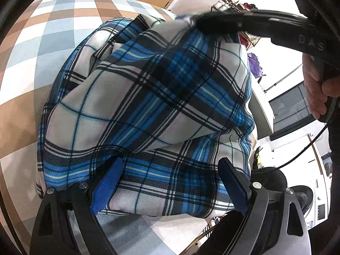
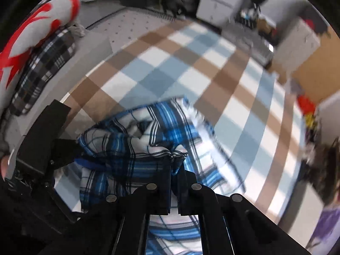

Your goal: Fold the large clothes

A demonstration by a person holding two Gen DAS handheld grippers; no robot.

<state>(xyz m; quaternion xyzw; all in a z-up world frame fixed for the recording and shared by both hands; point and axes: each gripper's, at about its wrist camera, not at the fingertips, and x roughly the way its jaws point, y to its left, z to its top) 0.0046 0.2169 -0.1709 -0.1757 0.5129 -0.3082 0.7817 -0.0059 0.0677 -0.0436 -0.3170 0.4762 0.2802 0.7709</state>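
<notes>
1. Cloth fills both views, nearest first: a plaid shirt (image 1: 148, 97) in white, black and bright blue, bunched in a loose mound on the checked bed (image 1: 42, 48).

2. Left gripper (image 1: 170, 182) sits at the near hem of the shirt, its jaws spread wide. Blue ribbed pads (image 1: 107, 182) stand on either side of a fold, and I cannot tell whether they press it.

3. Right gripper (image 2: 174, 178) has its jaws pressed together, pinching a puckered edge of the shirt (image 2: 136, 148) — a small peak of fabric sticks up just above the fingertips. From the left view, its black arm reaches over the top of the mound, with a hand (image 1: 316, 93) on the handle at the right.

4. Handling, as a judgement: the shirt looks light, soft and limp, a thin twill weave that slumps and creases wherever it is not held. It should not slip much against ribbed pads, and it is not fragile. Good places to hold would be a seam, hem or corner, where doubled cloth gives the jaws more to bite; a grip in the middle would only drag up a bunch.

5. Farther off, the bed cover shows flat squares of tan, pale blue and white, smooth and matte.

6. Beyond, at the far left of the right view, lies a dark checked cloth (image 2: 44, 68) with a red-and-white item (image 2: 38, 25) on top — both blurred.
</notes>
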